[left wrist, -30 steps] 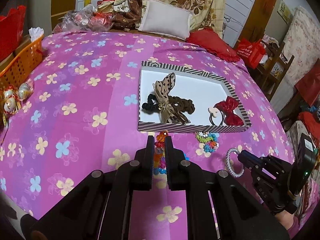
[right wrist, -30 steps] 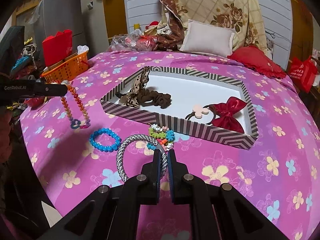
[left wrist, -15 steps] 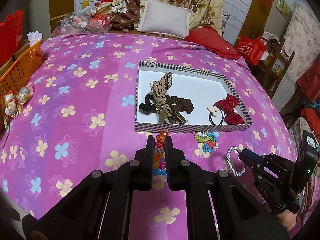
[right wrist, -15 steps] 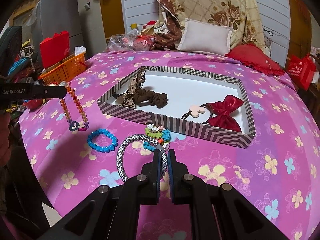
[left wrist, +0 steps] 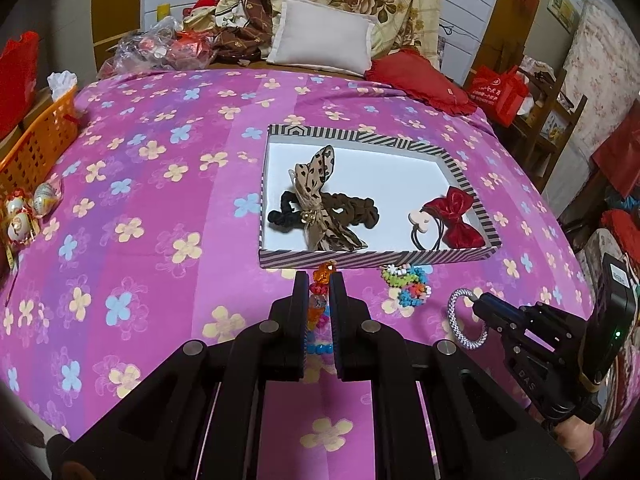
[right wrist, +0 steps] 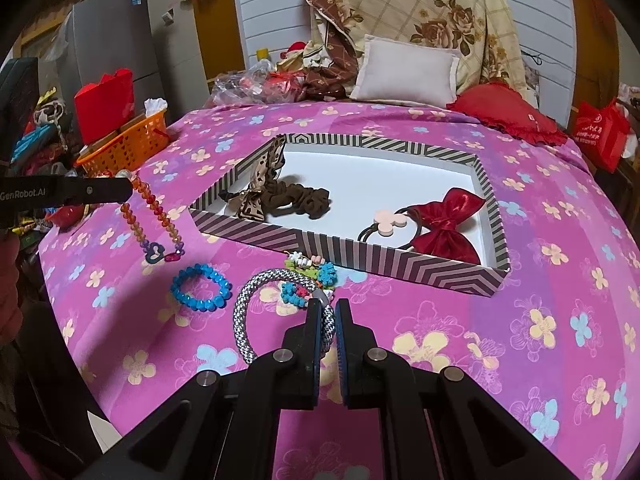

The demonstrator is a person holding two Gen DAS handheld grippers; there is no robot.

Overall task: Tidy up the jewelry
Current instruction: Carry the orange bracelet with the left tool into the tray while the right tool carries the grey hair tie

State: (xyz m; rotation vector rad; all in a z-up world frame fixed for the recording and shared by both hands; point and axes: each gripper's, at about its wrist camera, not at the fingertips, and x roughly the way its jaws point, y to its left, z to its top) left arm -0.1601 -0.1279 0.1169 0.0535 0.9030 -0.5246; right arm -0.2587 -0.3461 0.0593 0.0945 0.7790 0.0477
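My left gripper (left wrist: 319,280) is shut on a multicoloured bead bracelet (left wrist: 320,285), which hangs from it above the bedspread (right wrist: 154,220). My right gripper (right wrist: 328,308) is shut on a silver-and-black woven bangle (right wrist: 250,300), also seen in the left wrist view (left wrist: 460,320). A striped tray (left wrist: 376,258) lies ahead with a brown scrunchie with a leopard bow (left wrist: 320,208), a red bow tie (left wrist: 454,216) and a pink-charm hair tie (left wrist: 422,224) in it. A blue bead bracelet (right wrist: 202,292) and a pastel flower bracelet (right wrist: 310,276) lie on the bedspread before the tray.
The pink flowered bedspread (left wrist: 140,200) covers the bed. An orange basket (left wrist: 36,148) stands at the left edge with wrapped sweets (left wrist: 28,208) beside it. Pillows (left wrist: 320,40) and a red cushion (left wrist: 420,80) lie at the head. Shelves and red bags (left wrist: 500,92) stand to the right.
Both grippers have risen a little with their bracelets; the tray looks slightly farther off. Both holds are unchanged.
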